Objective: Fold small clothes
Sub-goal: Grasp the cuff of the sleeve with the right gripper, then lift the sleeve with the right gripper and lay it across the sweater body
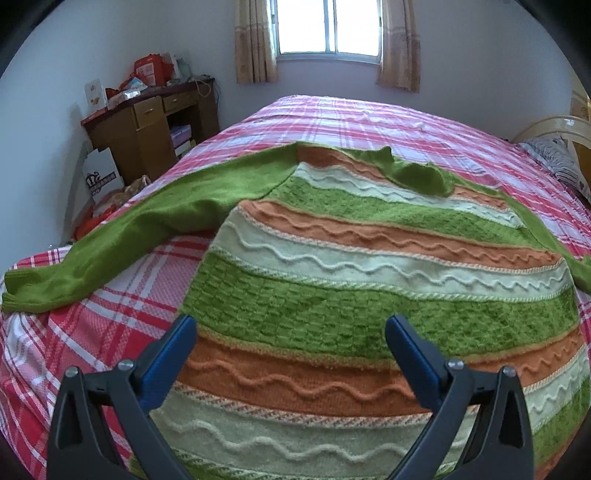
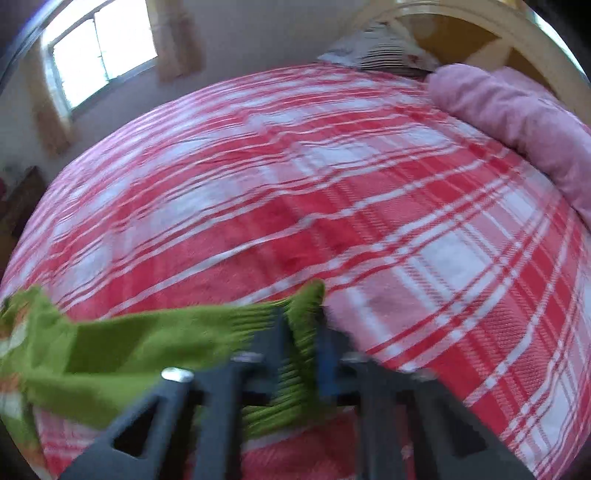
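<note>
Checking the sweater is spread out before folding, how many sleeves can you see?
2. The left sleeve lies stretched across the plaid bedspread. The right sleeve has its ribbed cuff pinched in the right tool.

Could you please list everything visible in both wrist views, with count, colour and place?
sweater: one, green, orange and cream stripes, spread on the bed
bedspread: one, red-pink plaid, covering the bed
pink blanket: one, rolled near the headboard
pillow: one, patterned, bed head
desk: one, brown, cluttered, far left corner
window: one, beige curtains
left gripper: fingers open over the sweater's hem
right gripper: shut on the green sleeve cuff
</note>
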Motion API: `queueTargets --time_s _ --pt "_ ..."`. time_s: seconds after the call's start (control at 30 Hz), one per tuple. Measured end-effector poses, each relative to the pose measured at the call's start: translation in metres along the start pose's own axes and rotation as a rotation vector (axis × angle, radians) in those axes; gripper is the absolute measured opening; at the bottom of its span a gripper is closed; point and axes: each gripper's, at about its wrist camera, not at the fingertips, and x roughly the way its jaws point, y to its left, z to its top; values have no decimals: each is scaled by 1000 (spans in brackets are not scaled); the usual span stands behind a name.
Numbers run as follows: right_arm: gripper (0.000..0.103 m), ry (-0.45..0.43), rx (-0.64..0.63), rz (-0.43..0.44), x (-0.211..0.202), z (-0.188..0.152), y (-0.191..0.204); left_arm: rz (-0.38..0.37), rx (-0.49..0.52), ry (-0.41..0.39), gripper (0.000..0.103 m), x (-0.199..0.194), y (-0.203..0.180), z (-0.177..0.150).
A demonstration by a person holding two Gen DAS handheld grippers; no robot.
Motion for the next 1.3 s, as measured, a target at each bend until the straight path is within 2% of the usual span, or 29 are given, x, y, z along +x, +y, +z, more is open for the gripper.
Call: queueTargets --time_s 0.1,0.37,0.5,0.63,0.73,0.87,1.3 --pt "6 -35 -27 -7 -20 -1 3 -11 -9 -3 103 -2 2 0" --pt "5 -196 38 -20 -89 23 -9 -32 -45 -23 103 -13 13 -1" --pt "5 -252 42 8 -120 43 5 -46 -54 -27 103 -14 15 -2" --pt "5 -307 52 86 -150 56 24 -61 -58 -28 103 -15 17 -6" --pt "5 -283 18 107 -154 61 51 -73 -65 -22 103 -14 17 -9" --pt "5 -295 -31 151 -168 58 86 -75 -62 -33 103 -17 18 -10" --pt "5 -417 -382 261 -248 53 264 -120 -98 -23 103 -10 28 -19"
